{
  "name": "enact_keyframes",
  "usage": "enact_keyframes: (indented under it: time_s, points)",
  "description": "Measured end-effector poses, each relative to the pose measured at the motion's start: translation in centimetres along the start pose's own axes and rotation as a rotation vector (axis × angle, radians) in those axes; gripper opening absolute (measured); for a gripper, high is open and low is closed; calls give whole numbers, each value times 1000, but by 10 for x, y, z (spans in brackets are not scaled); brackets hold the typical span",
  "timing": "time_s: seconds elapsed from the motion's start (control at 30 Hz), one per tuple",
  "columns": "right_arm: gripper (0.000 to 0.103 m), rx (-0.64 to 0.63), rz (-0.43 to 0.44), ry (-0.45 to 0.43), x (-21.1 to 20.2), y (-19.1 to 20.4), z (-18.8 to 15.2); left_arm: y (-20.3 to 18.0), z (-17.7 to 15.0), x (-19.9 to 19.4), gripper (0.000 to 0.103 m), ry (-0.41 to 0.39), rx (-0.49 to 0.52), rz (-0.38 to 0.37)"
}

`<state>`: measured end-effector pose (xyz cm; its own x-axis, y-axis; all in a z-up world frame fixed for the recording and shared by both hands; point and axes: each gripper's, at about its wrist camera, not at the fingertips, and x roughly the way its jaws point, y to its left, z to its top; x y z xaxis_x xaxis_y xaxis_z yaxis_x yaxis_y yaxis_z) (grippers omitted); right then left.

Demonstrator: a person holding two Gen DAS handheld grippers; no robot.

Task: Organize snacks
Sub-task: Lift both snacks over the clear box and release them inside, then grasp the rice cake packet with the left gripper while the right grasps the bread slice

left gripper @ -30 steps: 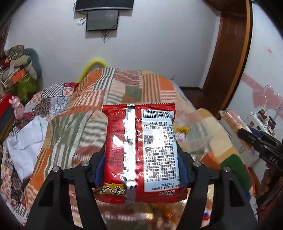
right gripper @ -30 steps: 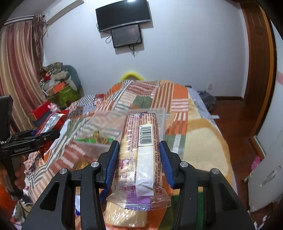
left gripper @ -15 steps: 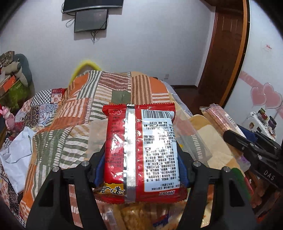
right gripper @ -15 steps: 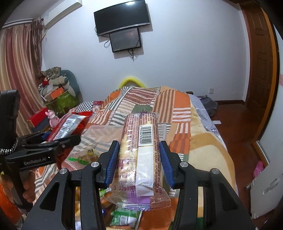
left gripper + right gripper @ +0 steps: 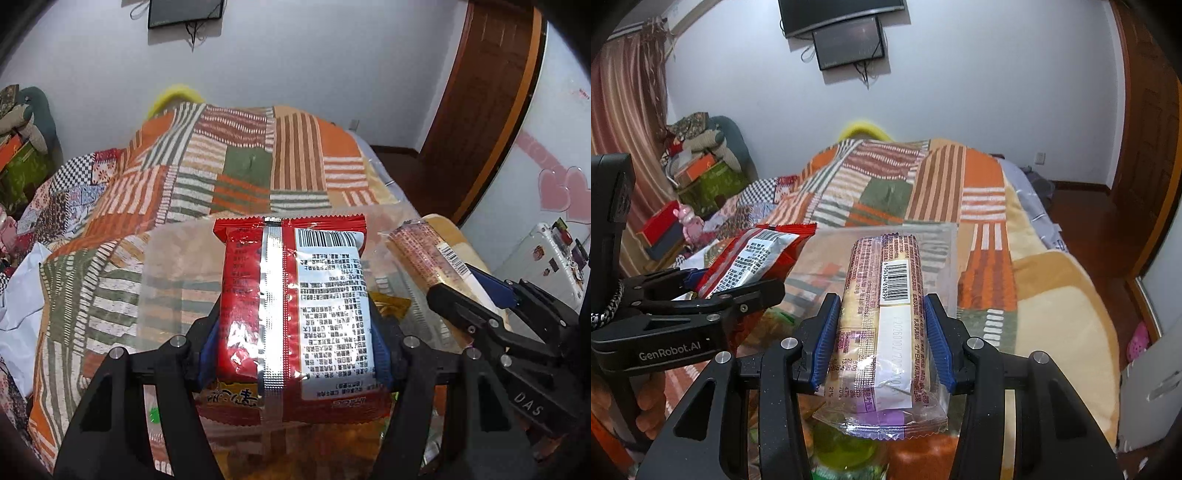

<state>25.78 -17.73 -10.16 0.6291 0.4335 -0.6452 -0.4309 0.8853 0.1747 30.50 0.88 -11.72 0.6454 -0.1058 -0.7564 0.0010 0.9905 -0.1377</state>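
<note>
Two grippers up, two snacks aloft, one apiece. Left gripper (image 5: 295,343) clamped on one red packet (image 5: 295,314), blue pads pressed to both its sides, back seam and barcode facing the lens, packet upright above the bed. Right gripper (image 5: 881,341) squeezing one long biscuit pack (image 5: 886,317) (clear wrapper, barcode label on top), held lengthwise between the pads. Side by side over one clear bin (image 5: 942,258) resting on the patchwork quilt (image 5: 982,192). More wrapped snacks visible below through the plastic, too jumbled to count. From the left view, biscuit pack (image 5: 428,254) just to the right of the red packet, apart from it. Two screens (image 5: 849,42) on the far wall, stacked one above the other.
</note>
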Motion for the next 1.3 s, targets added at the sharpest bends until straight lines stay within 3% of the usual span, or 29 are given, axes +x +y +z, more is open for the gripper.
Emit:
enact_keyframes:
  time_s: [0.2,0.5,0.73,0.97,1.3]
  points:
    - [43,-22,-6,43,13,2,1,0,2,20,65,56,-4,-4]
    - [43,-1,15,80,11,0,-2,-2,-1,17,67,70,3,9]
    - [53,-13,8,40,-11,-1,1,-4,-4,-13,68,26,18,-4]
    - [67,-28,11,4,-44,-2,-7,-3,-18,-58,76,-27,49,0]
    - [72,-30,2,-8,-80,2,-39,-1,-60,-105,79,-30,77,-9]
